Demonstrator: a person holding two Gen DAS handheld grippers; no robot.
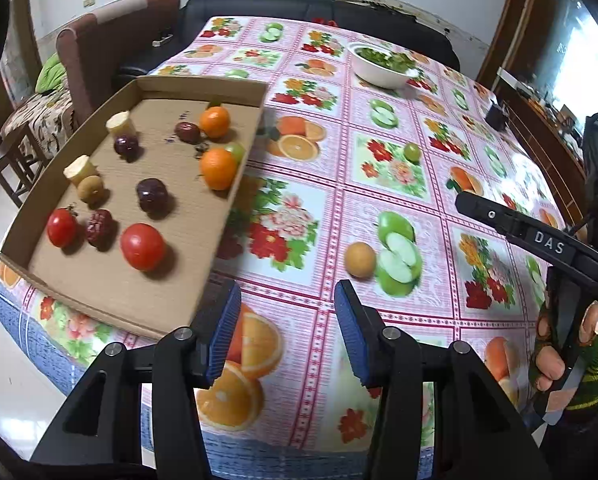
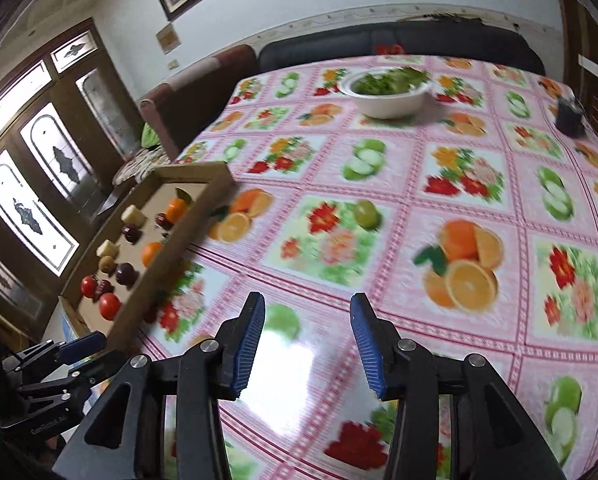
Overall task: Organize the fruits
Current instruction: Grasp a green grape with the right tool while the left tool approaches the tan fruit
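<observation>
Pear (image 1: 360, 259) just beyond empty left hand-held gripper (image 1: 287, 306).

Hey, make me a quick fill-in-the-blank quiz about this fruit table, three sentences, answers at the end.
1. The sorted fruits lie in a shallow ____ tray.
2. The tray holds two oranges and two red ____ .
3. The white bowl at the far end holds something ____ in colour.

Missing words: cardboard; tomatoes; green

Two black handheld grippers, the left gripper (image 1: 287, 312) and right gripper (image 2: 307, 332), with ribbed blue fingers (image 1: 349, 330), silver screws, white "DAS" lettering; hand (image 1: 567, 344) wears dark fingerless green-striped glove.
</observation>
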